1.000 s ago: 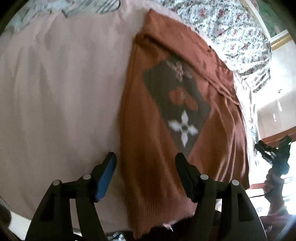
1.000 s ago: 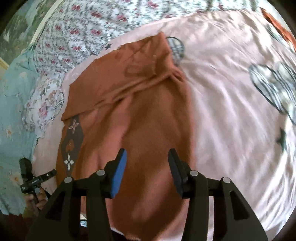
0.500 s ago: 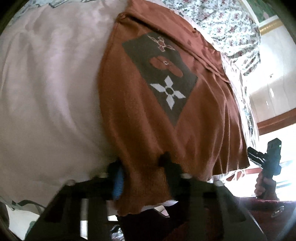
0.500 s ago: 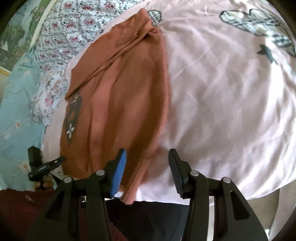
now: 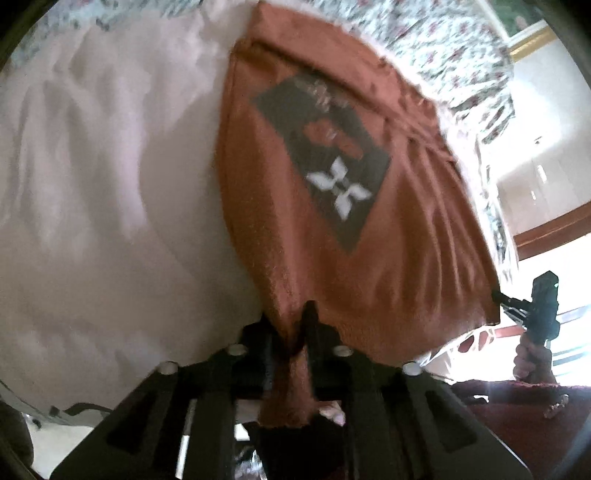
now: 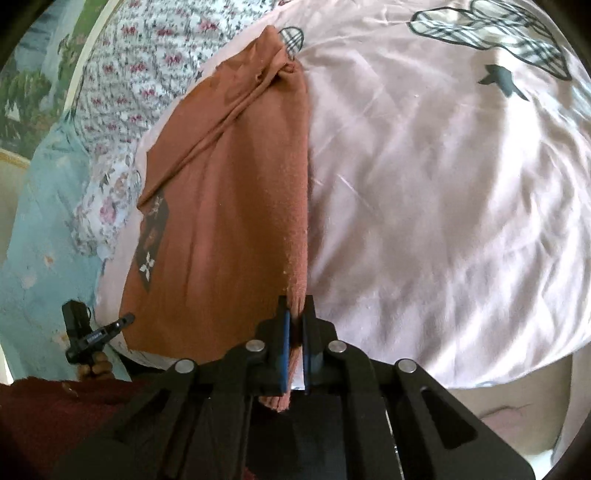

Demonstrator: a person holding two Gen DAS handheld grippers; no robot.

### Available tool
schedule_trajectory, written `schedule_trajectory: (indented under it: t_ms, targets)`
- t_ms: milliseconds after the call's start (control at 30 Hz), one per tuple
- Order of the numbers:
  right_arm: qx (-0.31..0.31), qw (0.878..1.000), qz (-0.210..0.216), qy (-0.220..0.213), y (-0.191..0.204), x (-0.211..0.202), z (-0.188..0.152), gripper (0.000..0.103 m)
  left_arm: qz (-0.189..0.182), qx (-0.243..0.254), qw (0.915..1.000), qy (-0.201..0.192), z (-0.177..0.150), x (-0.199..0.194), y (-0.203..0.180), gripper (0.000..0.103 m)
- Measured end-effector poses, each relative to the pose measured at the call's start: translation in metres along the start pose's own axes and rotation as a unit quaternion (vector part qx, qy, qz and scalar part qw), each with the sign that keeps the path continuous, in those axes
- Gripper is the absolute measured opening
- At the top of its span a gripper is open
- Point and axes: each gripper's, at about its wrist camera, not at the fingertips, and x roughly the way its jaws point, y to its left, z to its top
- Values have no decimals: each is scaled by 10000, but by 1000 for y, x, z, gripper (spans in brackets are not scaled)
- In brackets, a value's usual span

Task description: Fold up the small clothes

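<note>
A rust-orange knit sweater [image 5: 369,236] with a dark diamond patch and white flower motif lies on a pink bedsheet [image 5: 92,184]. My left gripper [image 5: 291,325] is shut on the sweater's near hem at one corner. My right gripper [image 6: 295,314] is shut on the hem at the other corner; the sweater [image 6: 236,206] stretches away from it toward the pillows. The right gripper also shows at the sweater's far corner in the left wrist view [image 5: 517,301], and the left gripper shows in the right wrist view [image 6: 122,319].
Floral pillows [image 6: 122,74] lie beyond the sweater at the head of the bed. The pink sheet [image 6: 443,203] carries plaid heart prints [image 6: 491,33]. The bed's front edge runs just below the grippers. A pale blue wall [image 6: 33,240] stands at the left.
Both grippers came down to the sweater's near hem and closed on it, one at each corner. The hem is now lifted and pulled taut between them.
</note>
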Motion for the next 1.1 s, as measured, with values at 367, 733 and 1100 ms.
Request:
schedule_trajectory:
  t_ms: [367,733,1100]
  targets:
    - [-95,9991,206,346,8,16,2,7,50,144,9996,-250,-9,5,-8,7]
    - [72,9960,885,-94,17,-8,9,6,-303,147,9971,-685,6,-24,-21,5]
    - [-334,9869,1120,-1114,62,-46,90,6,-559,235,9849,-1624,79,-75,-47,5]
